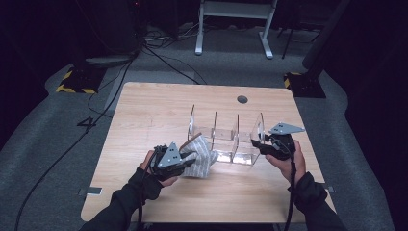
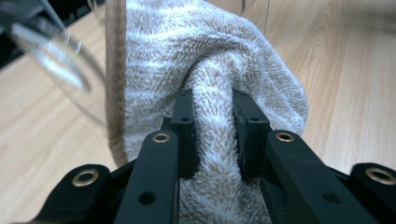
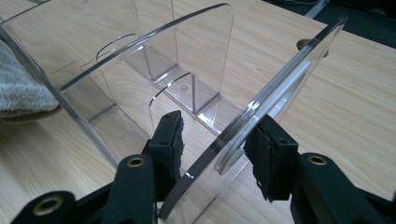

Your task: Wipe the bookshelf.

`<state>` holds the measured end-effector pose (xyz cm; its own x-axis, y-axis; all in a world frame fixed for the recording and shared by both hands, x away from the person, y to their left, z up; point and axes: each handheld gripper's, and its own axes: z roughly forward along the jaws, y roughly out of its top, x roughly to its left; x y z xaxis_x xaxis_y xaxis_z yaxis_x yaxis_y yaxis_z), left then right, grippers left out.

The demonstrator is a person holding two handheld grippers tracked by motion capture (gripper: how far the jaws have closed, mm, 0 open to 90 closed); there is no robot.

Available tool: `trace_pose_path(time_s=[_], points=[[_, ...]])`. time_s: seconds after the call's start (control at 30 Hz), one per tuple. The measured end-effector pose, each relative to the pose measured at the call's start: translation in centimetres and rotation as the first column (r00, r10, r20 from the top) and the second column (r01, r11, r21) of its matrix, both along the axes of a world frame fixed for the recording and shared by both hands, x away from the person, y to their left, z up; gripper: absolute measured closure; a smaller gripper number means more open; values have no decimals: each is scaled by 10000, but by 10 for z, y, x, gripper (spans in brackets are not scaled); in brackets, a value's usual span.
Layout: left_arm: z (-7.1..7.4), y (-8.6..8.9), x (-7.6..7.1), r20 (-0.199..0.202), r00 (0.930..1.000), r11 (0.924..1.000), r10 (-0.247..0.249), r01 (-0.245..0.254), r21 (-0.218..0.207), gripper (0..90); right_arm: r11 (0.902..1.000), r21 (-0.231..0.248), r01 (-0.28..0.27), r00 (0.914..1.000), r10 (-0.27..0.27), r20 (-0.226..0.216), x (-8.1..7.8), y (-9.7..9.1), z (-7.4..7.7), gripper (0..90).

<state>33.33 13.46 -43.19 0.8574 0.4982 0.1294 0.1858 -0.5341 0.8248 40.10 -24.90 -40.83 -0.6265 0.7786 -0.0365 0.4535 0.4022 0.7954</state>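
While towel hangs at rack's left end:
Left gripper (image 1: 188, 156): clenched on towel (image 1: 202, 153) fold, just left of rack (image 1: 226, 137).
Right gripper (image 1: 262, 143): straddles rack's right end wall, jaws apart; contact probably none, hard to tell.
Rack axis: left-right across table (image 1: 144, 120).
Nearer slot: leftmost, beside towel.
Room: open tabletop front and left.

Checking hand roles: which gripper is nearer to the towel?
Left. The left gripper has its fingers clamped on the towel; the right gripper is across the clear acrylic organizer, at its far end wall.
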Motion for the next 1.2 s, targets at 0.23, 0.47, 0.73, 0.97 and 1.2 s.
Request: trace_pose_path(time_s=[0.23, 0.47, 0.73, 0.97, 1.2], points=[[-26, 12, -2, -715, 9972, 9997, 220, -210, 145, 734, 9998, 162, 69, 10000, -70, 29, -1, -3, 3, 538], [-18, -41, 1, -428, 9931, 9940, -1090, 1086, -121, 736, 10000, -31, -37, 10000, 36, -92, 0, 1, 0, 587], [11, -119, 7, 675, 9745, 9763, -2140, 2156, -184, 736, 10000, -85, -44, 10000, 43, -72, -2, 3, 0, 581], [-1, -123, 24, 306, 9891, 9896, -1439, 1436, 110, 741, 9999, -150, -42, 10000, 41, -83, -4, 4, 1, 579], [-6, -70, 22, 383, 9983, 9960, -450, 419, 784, 742, 9999, -90, -65, 9999, 64, -90, -5, 3, 5, 492]])
